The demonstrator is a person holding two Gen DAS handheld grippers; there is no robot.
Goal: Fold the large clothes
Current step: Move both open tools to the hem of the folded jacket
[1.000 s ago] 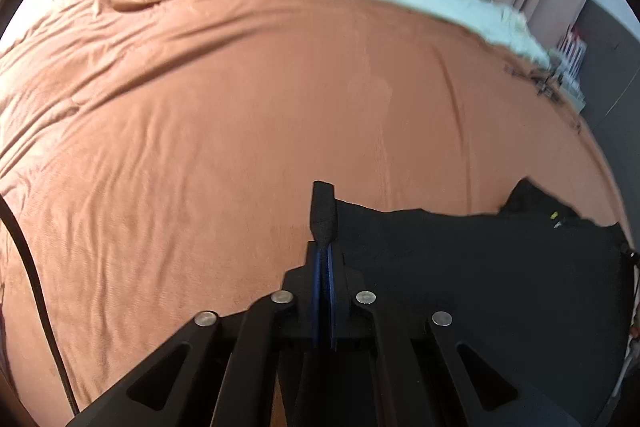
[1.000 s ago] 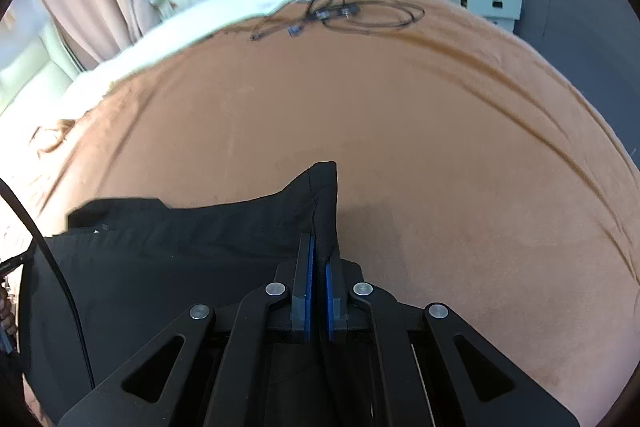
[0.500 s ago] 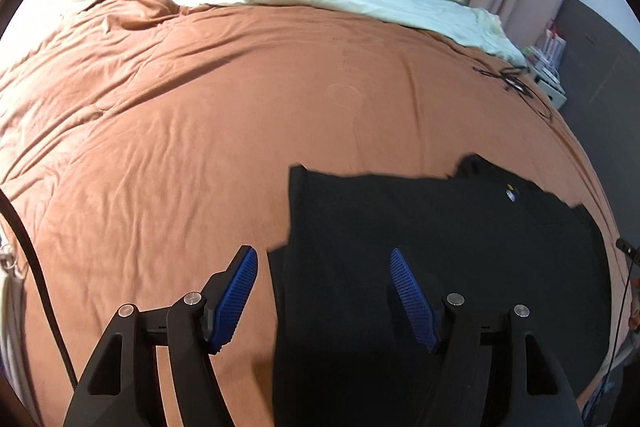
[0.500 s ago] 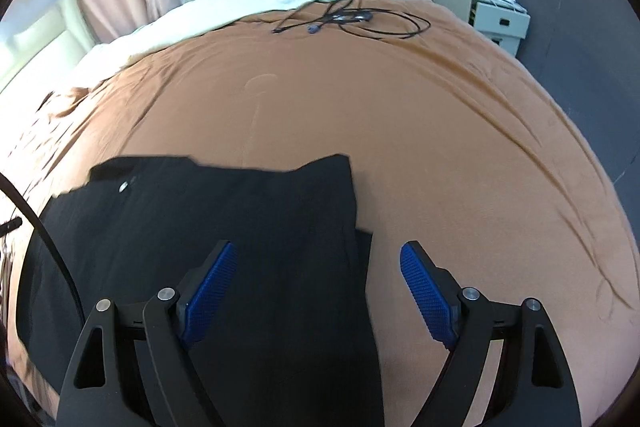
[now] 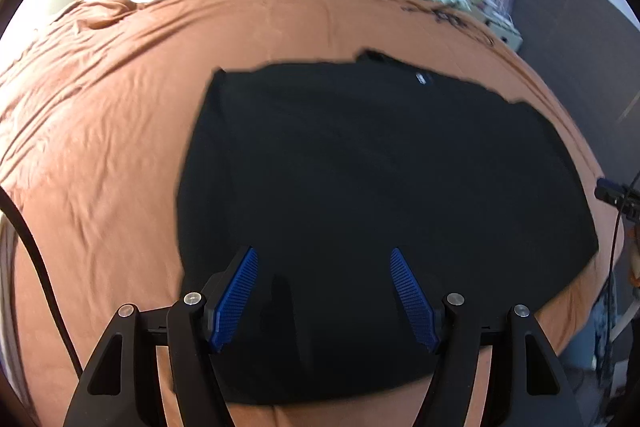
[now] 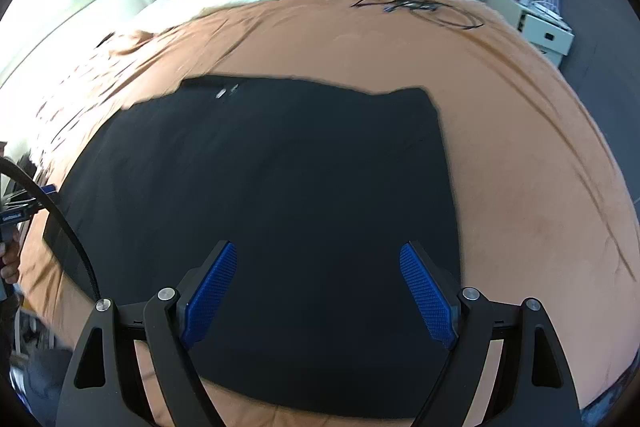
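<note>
Bed [image 5: 100, 131] carries black garment [image 5: 360, 167], flat. Left claw [image 5: 324, 291] and right claw [image 6: 318, 291] gape wide, empty. Fabric likely soft, limp; pinch corners.

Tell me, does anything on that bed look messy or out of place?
A tangle of black cables lies loose on the brown bedspread near its far edge, an odd thing on a bed. The black garment lies flat, its edges fairly straight.
</note>
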